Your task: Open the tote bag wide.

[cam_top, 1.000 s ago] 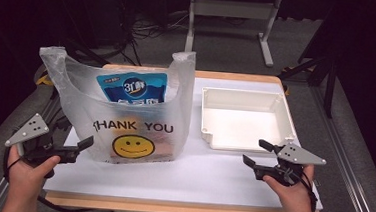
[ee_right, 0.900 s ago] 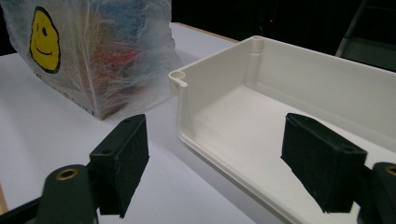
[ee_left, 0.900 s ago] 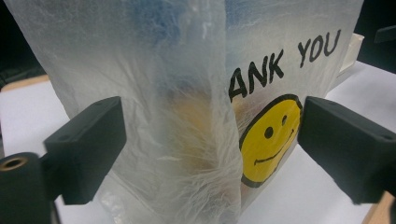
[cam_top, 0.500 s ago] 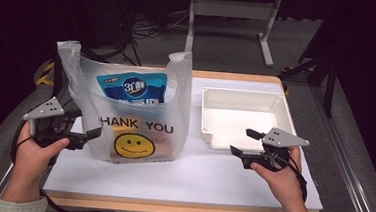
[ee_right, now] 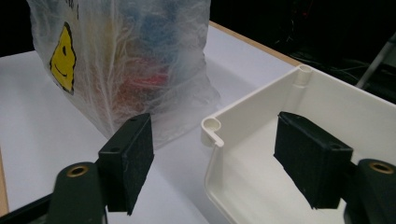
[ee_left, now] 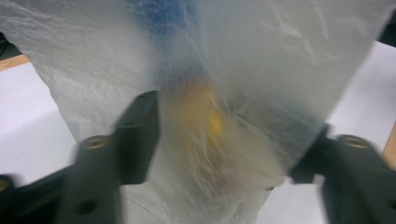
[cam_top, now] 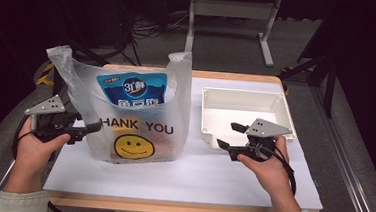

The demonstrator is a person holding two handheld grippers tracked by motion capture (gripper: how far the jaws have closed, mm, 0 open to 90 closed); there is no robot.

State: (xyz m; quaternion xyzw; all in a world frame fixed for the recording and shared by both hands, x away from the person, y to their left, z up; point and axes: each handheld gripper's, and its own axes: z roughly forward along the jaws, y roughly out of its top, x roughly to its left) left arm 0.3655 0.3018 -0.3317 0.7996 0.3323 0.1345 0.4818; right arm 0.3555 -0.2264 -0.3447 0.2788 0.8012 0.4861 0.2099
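Nearest the person, both forearms come in from the bottom of the high view, each hand w/ a gripper over the white mat (cam_top: 185,181) on the wooden table (cam_top: 184,206). Left gripper (cam_top: 90,128) sits at the left side of the plastic bag (cam_top: 140,117), pointing right into it. In the left gripper view its jaws have just been closing and the bag's lower left part (ee_left: 210,130) bulges between them; both pads look to be against the film, w/ yellowish and blue contents showing blurred through it, so it's clamped on the bag, though blur makes the exact contact hard to judge. Right gripper (cam_top: 230,135) is well apart from the bag, at the near left corner of the white tray (cam_top: 276,99). Its jaws have closed in a bit but stand apart w/ nothing between them; in the right gripper view the left jaw hangs over the mat beside the bag (ee_right: 135,60) and the right jaw over the tray's inside, tray corner (ee_right: 211,126) between the two. Bag stands upright mid-left on the mat, handles up, "THANK YOU" and a yellow smiley facing the person. Blue packet (cam_top: 133,89) stands inside it at the back, top edge near the bag mouth; reddish items lower down, not clear what. Tray lies on the mat right of the bag, not touching it.
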